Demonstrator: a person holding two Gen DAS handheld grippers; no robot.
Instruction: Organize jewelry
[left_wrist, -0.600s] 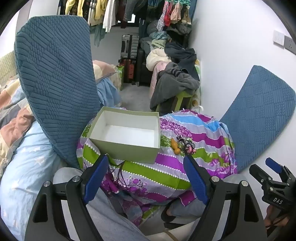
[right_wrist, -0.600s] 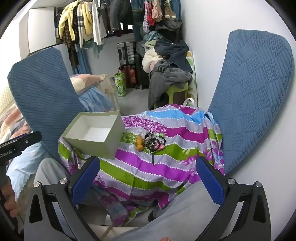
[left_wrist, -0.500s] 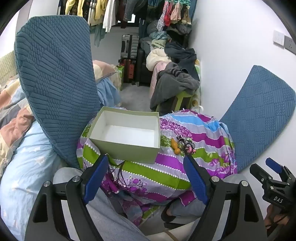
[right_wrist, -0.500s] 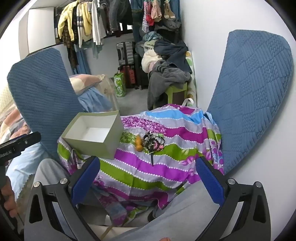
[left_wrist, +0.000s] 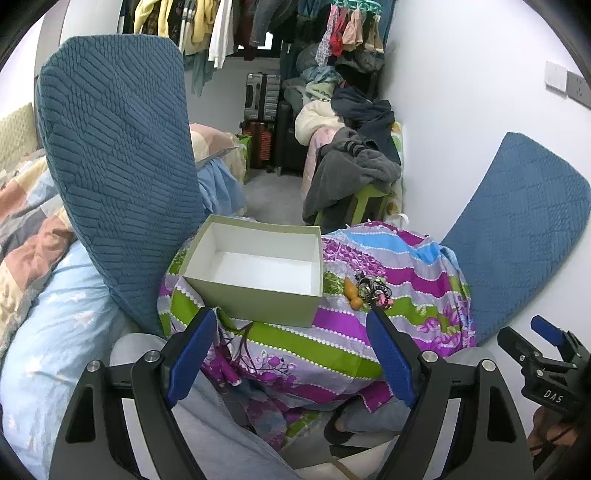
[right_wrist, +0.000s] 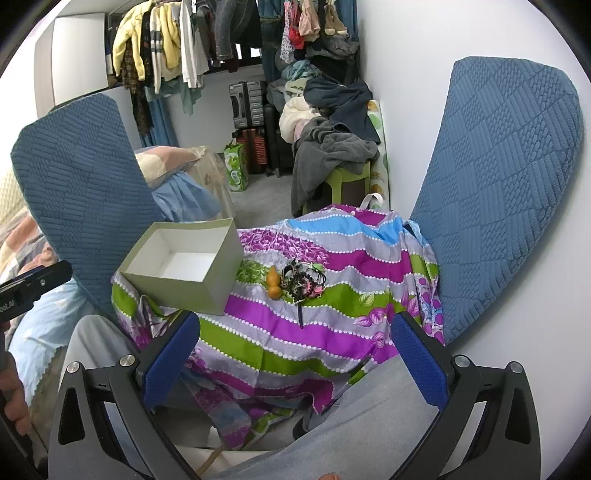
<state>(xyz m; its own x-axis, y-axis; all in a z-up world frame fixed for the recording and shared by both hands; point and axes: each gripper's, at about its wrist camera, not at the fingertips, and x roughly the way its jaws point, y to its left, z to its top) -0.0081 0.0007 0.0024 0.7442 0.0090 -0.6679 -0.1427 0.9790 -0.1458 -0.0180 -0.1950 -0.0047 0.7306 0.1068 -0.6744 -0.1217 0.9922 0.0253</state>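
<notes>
Left gripper (left_wrist: 291, 354) hung open, pale green box (left_wrist: 255, 291) sat beside jewelry pile (left_wrist: 373, 290) on striped cloth (left_wrist: 406, 266).

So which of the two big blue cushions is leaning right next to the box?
The blue cushion on the left, beside the bed; its lower edge comes down by the green box. The other cushion leans on the white wall.

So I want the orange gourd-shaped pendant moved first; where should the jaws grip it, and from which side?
Grip the orange gourd pendant at its narrow waist, coming from above with the right gripper. It lies flat on the striped cloth, close beside the jewelry tangle on one side with the box on the other, so a top approach looks cleanest.
</notes>
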